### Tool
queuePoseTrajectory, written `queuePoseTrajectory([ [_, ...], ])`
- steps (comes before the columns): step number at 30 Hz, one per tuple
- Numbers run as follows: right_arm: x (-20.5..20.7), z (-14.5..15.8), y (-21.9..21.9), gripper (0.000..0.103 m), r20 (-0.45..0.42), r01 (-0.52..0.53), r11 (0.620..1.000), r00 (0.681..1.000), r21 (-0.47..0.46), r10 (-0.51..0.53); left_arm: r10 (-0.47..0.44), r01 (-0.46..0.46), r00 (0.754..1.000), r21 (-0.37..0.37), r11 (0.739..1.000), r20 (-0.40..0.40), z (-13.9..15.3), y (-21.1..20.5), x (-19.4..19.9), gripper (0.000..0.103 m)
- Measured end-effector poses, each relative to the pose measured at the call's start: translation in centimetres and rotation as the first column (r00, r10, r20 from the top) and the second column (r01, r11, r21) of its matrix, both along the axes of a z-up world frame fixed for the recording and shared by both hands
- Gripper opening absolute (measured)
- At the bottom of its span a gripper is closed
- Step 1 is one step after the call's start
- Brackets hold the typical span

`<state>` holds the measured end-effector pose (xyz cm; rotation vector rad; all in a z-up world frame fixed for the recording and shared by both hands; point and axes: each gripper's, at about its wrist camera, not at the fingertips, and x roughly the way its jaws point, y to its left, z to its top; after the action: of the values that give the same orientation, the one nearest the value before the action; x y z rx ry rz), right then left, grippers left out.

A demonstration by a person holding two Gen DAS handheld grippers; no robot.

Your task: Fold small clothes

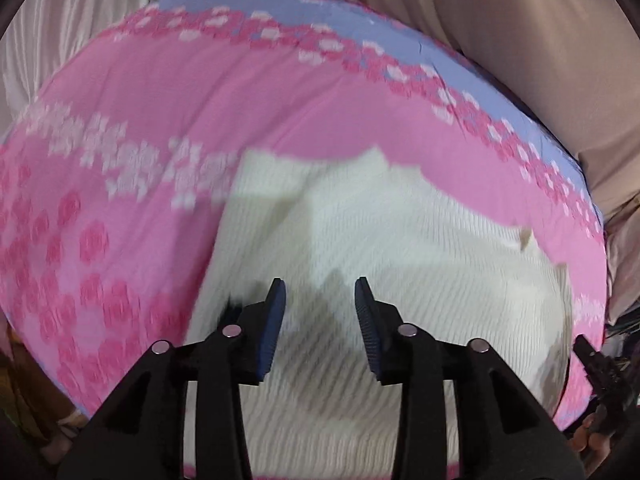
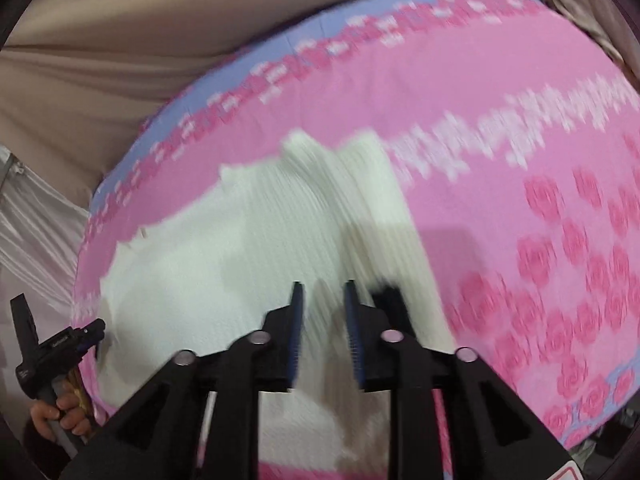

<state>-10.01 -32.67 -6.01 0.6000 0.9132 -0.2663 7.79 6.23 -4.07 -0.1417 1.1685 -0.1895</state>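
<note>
A cream ribbed small garment (image 1: 400, 264) lies spread on a pink flowered sheet (image 1: 200, 92). It also shows in the right wrist view (image 2: 240, 248), on the same sheet (image 2: 500, 128). My left gripper (image 1: 320, 292) is open and empty, hovering above the garment's near part. My right gripper (image 2: 322, 292) is open with a narrower gap and holds nothing, above the garment near its right edge. The left gripper also shows in the right wrist view (image 2: 86, 330) at the garment's left edge. The right gripper shows at the far right of the left wrist view (image 1: 590, 354). Both views are motion-blurred.
The sheet has a lilac-blue border (image 1: 460, 60) at its far edge. Beige draped cloth (image 1: 520, 32) hangs behind the surface, with white cloth (image 1: 60, 40) at the left. A hand (image 2: 60, 416) grips the left tool's handle.
</note>
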Motion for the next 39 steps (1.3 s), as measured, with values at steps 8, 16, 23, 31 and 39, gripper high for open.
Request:
queuePoseTrajectory([
  [8, 8.6, -2.1, -2.3, 0.05, -0.108, 0.013, 0.998, 0.994, -0.057, -0.019, 0.055, -0.051, 0.997, 0.08, 0.995, -0.049, -4.2, -1.2, 6.1, 0.028],
  [16, 8.0, -2.7, -5.4, 0.005, -0.051, 0.071, 0.996, 0.996, -0.045, -0.073, 0.077, -0.069, 0.996, 0.143, 0.987, -0.054, -4.5, 0.0, 7.6, 0.0],
  [23, 5.3, 1.3, -2.4, 0.02, 0.036, 0.054, 0.998, 0.998, -0.046, -0.052, 0.009, -0.01, 1.0, 0.055, 0.998, 0.015, -0.4, -0.5, 3.0, 0.002],
  [31, 3.0, -0.3, 11.2, 0.02, -0.045, -0.338, 0.941, 0.94, 0.004, 0.338, -0.148, 0.152, 0.985, 0.046, 0.987, -0.084, -3.4, -4.4, -4.4, 0.007],
  [39, 3.5, -1.8, 14.6, 0.019, -0.151, -0.418, 0.906, 0.901, -0.06, 0.406, -0.073, 0.074, 0.997, 0.022, 0.997, -0.024, -1.7, -1.7, -5.1, 0.013],
])
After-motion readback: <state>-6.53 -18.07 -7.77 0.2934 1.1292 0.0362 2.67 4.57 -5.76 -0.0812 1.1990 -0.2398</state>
